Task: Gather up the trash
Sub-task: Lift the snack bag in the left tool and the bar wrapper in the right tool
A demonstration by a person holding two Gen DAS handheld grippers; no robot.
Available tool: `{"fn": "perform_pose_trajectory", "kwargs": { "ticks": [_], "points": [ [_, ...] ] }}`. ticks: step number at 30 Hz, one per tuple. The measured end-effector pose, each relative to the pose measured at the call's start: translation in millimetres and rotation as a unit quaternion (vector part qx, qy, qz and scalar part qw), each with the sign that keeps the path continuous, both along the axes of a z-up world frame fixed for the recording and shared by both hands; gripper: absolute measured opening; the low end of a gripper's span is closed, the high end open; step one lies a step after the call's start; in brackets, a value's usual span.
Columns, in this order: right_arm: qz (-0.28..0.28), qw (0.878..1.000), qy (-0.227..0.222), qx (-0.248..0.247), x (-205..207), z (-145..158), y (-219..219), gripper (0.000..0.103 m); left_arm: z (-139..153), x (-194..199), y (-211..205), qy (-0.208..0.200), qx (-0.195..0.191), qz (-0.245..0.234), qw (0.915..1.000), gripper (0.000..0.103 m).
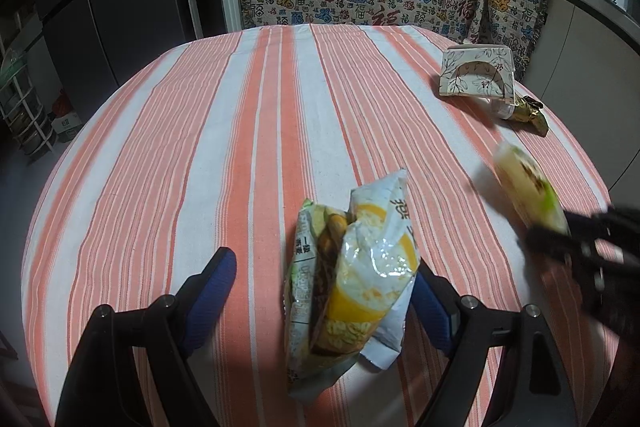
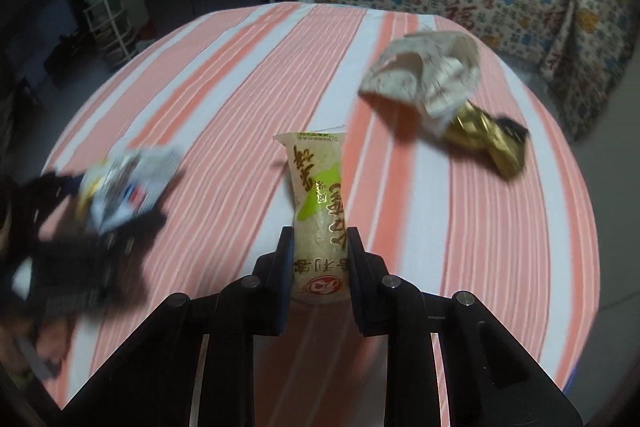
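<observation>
Now right claw [image 2: 318, 247] clamps a snack packet [image 2: 318, 195]; left claw [image 1: 320, 279] gapes around crumpled wrappers [image 1: 352, 279].

Snack bags [image 1: 352, 279] near the table [image 1: 200, 147] front edge; paper box [image 1: 476, 71] and foil wrapper [image 1: 528, 111] far right.

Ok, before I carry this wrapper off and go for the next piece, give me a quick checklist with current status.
1. Right gripper clamped on the green-and-cream wrapper: ok, the pads press its lower half.
2. Wrapper clear of the striped tablecloth: cannot tell, the view is blurred.
3. Left gripper closed on the yellow snack bags: not ok, jaws wide, one pad well clear of them.
4. Snack bags between the left jaws: ok.
5. Trash left over: not ok, the gold wrapper and crumpled floral paper still lie on the cloth.
6. Trash bin in view: not ok, none shows.
</observation>
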State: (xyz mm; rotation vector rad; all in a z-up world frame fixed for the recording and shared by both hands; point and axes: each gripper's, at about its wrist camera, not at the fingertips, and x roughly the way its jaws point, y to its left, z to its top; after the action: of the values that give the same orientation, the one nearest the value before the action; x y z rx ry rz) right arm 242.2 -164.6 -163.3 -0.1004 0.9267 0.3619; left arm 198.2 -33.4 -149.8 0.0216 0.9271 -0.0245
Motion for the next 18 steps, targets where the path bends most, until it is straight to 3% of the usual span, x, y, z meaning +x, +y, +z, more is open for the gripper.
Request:
{"fn": "perform_pose_trajectory", "kwargs": {
  "ticks": [1,2,3,4,9,12,18],
  "points": [
    [-0.005,1.000,-0.009,0.001,-7,-2,0,0.027,0,0,0,0.000,0.000,0.000,1.0000,0.086],
    [-0.009,1.000,-0.017,0.002,-11,-5,1,0.036,0,0,0,0.000,0.000,0.000,1.0000,0.086],
    [-0.009,1.000,-0.017,0.004,-10,-9,3,0.057,0,0,0,0.000,0.000,0.000,1.0000,0.086],
    [-0.008,1.000,-0.019,0.007,-5,-10,6,0.064,0,0,0,0.000,0.000,0.000,1.0000,0.086],
    [-0.001,1.000,-0.013,-0.003,6,-15,12,0.084,0,-5,1,0.003,0.000,-0.026,0.9997,0.086],
    [0.000,1.000,-0.012,-0.013,3,-17,18,0.091,0,-15,8,0.003,-0.002,-0.052,0.9986,0.086],
    [-0.003,1.000,-0.010,-0.010,2,-18,17,0.093,1,-33,20,0.004,-0.011,-0.079,0.9968,0.085]
  ]
}}
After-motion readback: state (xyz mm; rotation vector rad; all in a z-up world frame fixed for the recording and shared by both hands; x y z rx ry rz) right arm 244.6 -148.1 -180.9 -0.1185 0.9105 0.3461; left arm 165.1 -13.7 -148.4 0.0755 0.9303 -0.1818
